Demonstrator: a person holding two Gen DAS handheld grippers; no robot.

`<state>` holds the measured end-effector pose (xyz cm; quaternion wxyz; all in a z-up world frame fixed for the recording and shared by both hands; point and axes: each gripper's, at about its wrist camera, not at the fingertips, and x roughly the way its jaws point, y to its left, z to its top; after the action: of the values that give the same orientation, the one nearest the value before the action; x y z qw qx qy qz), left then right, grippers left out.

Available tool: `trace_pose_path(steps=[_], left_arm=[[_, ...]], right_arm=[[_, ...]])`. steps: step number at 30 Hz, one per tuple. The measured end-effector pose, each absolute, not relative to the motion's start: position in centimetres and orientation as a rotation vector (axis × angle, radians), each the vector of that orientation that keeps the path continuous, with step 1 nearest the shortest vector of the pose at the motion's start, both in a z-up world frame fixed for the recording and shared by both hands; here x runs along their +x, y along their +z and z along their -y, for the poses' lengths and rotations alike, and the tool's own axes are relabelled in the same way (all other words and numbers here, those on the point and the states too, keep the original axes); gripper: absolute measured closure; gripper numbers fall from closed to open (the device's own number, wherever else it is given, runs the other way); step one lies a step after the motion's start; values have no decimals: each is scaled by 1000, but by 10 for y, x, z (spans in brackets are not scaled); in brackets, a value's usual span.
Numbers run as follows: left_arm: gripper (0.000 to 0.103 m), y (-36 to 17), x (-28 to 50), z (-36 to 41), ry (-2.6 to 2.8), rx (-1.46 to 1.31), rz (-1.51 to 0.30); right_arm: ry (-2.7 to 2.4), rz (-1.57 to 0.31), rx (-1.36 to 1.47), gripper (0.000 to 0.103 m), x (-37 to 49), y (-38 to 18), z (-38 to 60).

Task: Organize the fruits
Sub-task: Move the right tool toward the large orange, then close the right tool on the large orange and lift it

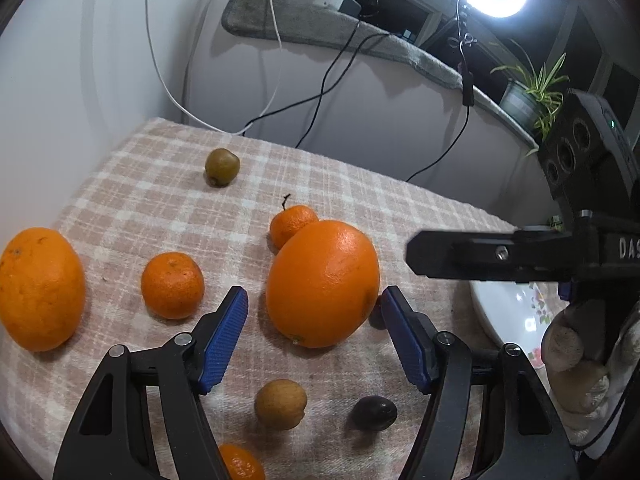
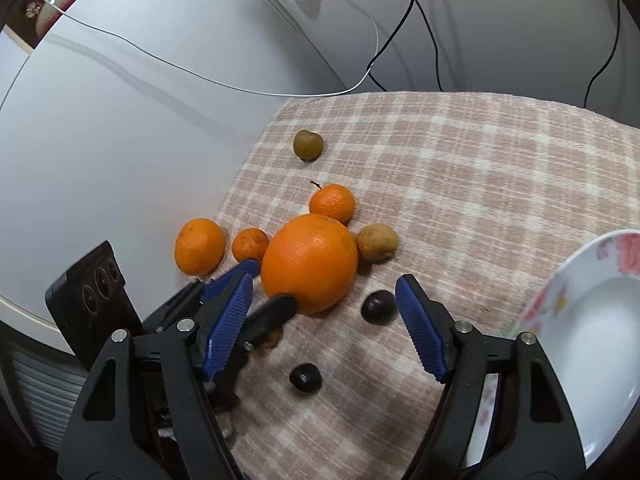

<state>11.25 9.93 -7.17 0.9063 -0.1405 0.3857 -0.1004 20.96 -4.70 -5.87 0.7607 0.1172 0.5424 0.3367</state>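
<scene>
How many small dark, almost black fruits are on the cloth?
2. One dark fruit lies just right of the big orange; the other dark fruit lies nearer the camera, between the right gripper's fingers. More may be hidden.

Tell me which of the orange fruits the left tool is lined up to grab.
The big orange in the middle, directly between the open left tool fingers. The other large orange lies far to its left, and the small mandarins sit outside the fingers.

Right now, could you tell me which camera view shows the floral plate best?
The right wrist view: the floral plate fills its right edge, showing rim flowers and bare white well. In the left wrist view only a sliver of it shows, behind the right claw.
</scene>
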Motion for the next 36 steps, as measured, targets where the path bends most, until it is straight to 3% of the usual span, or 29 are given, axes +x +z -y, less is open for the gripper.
trace_pose_path(steps=[18,20,36], left_arm=[[41,-74,119,-96,-207,-281,-813],[41,-74,118,-97,-207,-277,-812],[42,-62,104,-93,-213,-273,-764]], right_arm=[[747,-1246,284,35,224,-85,17],[753,-1250,278,42,224,-86,12],[762,-1219,277,47,212,-71,21]])
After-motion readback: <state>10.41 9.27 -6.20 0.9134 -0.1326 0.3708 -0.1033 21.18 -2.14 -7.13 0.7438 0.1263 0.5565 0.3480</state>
